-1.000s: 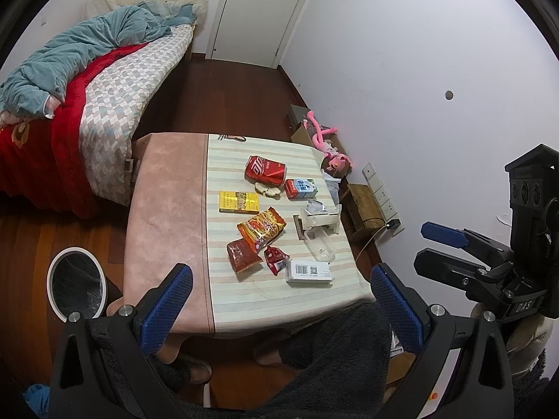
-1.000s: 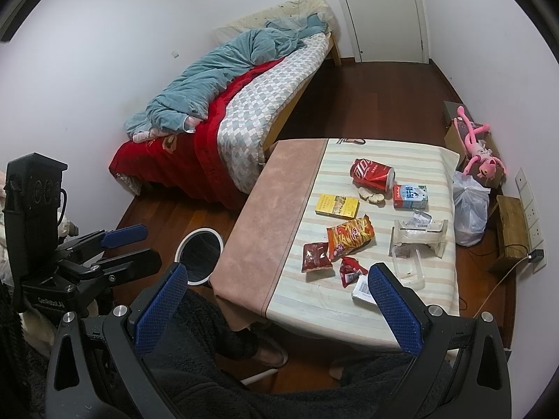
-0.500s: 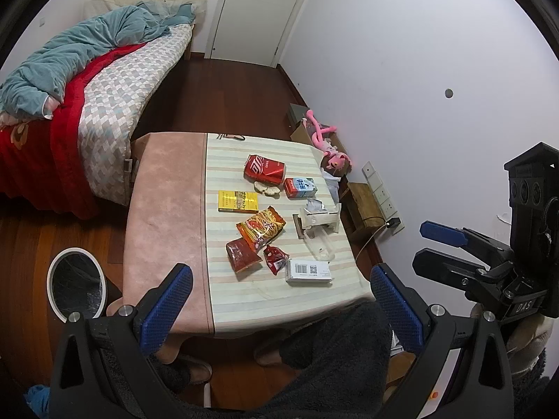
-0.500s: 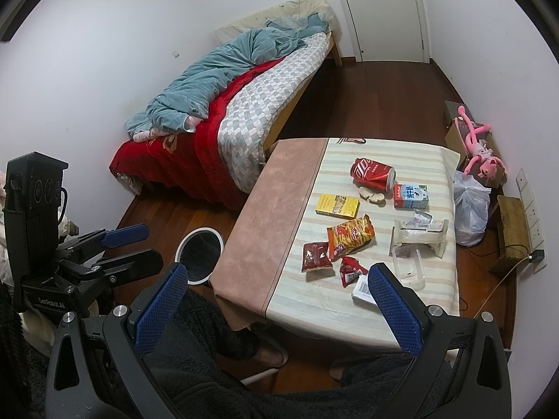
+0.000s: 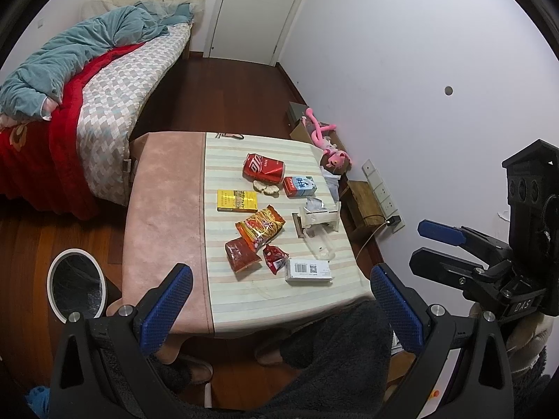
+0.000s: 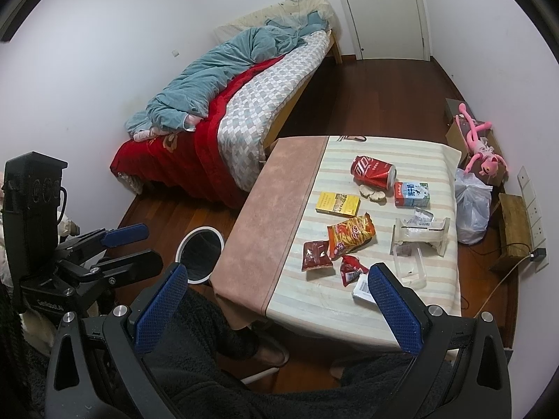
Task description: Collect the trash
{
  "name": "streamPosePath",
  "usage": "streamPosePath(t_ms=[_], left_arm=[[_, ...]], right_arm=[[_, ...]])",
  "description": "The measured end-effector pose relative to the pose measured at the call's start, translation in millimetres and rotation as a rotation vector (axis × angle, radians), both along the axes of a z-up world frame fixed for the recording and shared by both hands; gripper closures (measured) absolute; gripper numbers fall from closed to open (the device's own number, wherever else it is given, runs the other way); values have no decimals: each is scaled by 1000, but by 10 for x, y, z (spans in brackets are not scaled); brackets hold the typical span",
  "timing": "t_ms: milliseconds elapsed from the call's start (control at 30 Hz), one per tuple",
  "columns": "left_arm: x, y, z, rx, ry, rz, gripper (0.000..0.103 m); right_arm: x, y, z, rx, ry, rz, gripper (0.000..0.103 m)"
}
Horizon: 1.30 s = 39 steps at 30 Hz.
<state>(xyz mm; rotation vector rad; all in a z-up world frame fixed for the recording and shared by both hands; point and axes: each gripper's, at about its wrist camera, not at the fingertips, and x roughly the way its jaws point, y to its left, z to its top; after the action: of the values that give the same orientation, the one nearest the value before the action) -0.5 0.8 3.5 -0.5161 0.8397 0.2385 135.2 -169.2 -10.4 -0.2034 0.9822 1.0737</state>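
Note:
Trash lies on the striped half of a low table (image 5: 164, 209): a crushed red can (image 5: 263, 169), a milk carton (image 5: 299, 186), a yellow box (image 5: 237, 200), an orange snack bag (image 5: 260, 225), a dark red packet (image 5: 241, 254), a small red wrapper (image 5: 275, 257) and a white barcode box (image 5: 307, 270). My left gripper (image 5: 279, 270) hangs open above the table's near edge, holding nothing. My right gripper (image 6: 277, 272) is open and empty too, with the can (image 6: 374, 171) and snack bag (image 6: 351, 235) ahead of it. A white-rimmed bin (image 5: 77, 284) stands on the floor left of the table.
A clear plastic holder (image 5: 319, 216) sits at the table's right side. A bed (image 5: 104, 87) lies beyond on the left. A plastic bag (image 6: 471, 209), a pink plush toy (image 5: 326, 143) and a wooden box (image 5: 363, 206) line the right wall. A person's dark-clad legs (image 5: 314, 366) are below me.

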Motion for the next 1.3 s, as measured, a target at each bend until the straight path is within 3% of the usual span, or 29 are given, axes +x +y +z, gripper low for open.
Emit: streamPosePath(t_ms=[133,233,300,433,533,700,867,900,1000,1067,1300], left_arm=[[53,3,-56,40,24,28,0],[216,52,-354,194,115,119,0],[319,111,-639,241,167,165,0],[554,228,-1474,231,312,215,0],[653,230,-1980,229,383,227,0],[802,199,-2508,209,489,201,0],[855,200,-2754,188,539,188,0],[867,194,-2773,186,543,187,0],[858,242,-2773,185,547,192,0],[862,314,-2764,174,548,204,0],[1019,539,-2663,66,518,235,0]], right_arm=[[30,0,-59,7,16,-13,0],[137,36,-266,-64,-6,-14,0],[258,113,-576,-161,-43,-33,0],[572,284,-1438,-401,-109,-53,3],[763,401,-2066,-542,-93,5,7],[933,586,-2809,-719,-127,151,7],[1017,732,-3211,-809,-109,206,7],[1043,733,-3259,-813,-95,202,7],[1132,677,-3337,-786,-13,150,31],[1189,588,-3323,-750,38,82,32],[1460,12,-3272,-534,313,-319,34]])
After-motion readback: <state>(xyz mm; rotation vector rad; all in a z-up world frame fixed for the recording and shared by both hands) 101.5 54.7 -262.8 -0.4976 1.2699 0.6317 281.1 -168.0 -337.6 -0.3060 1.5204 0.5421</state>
